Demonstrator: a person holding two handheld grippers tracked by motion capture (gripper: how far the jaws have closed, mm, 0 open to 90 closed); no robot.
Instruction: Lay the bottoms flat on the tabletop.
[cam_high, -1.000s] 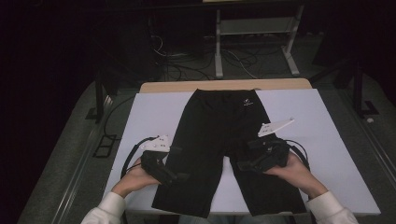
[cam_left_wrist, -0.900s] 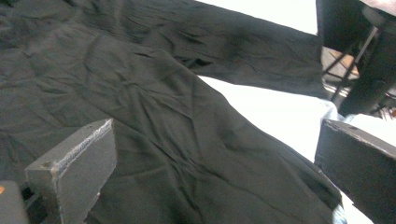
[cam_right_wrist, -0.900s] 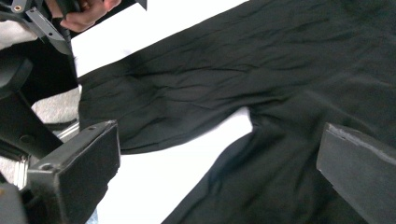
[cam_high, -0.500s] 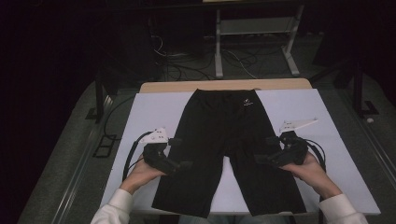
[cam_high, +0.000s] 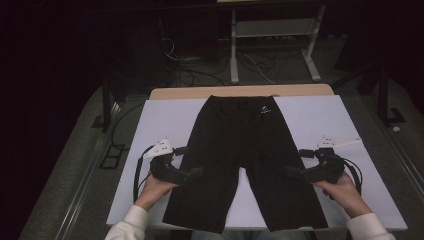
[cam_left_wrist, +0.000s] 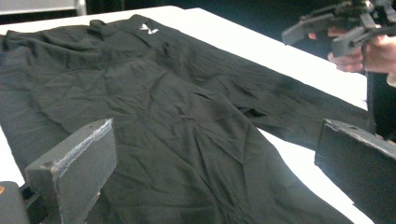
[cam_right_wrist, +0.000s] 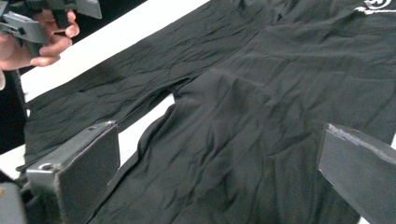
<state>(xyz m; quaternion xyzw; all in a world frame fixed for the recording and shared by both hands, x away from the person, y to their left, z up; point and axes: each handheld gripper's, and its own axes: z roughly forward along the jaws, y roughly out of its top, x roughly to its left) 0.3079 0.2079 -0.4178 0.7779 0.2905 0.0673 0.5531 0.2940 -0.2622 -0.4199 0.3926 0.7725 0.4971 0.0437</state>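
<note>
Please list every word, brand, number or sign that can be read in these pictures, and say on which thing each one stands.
No text can be read.
Small white logo near the waistband of the black shorts: seen at and, too small and blurred to tell what it says.
The table carries no writing.

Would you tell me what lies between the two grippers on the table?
The black shorts span it in the high view, between left gripper and right gripper.

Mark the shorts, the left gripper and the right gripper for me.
shorts (cam_high: 235, 135): high view, upper front panel below the waistband.
left gripper (cam_high: 196, 172): high view, between its jaw tips.
right gripper (cam_high: 292, 171): high view, between its jaw tips.
</note>
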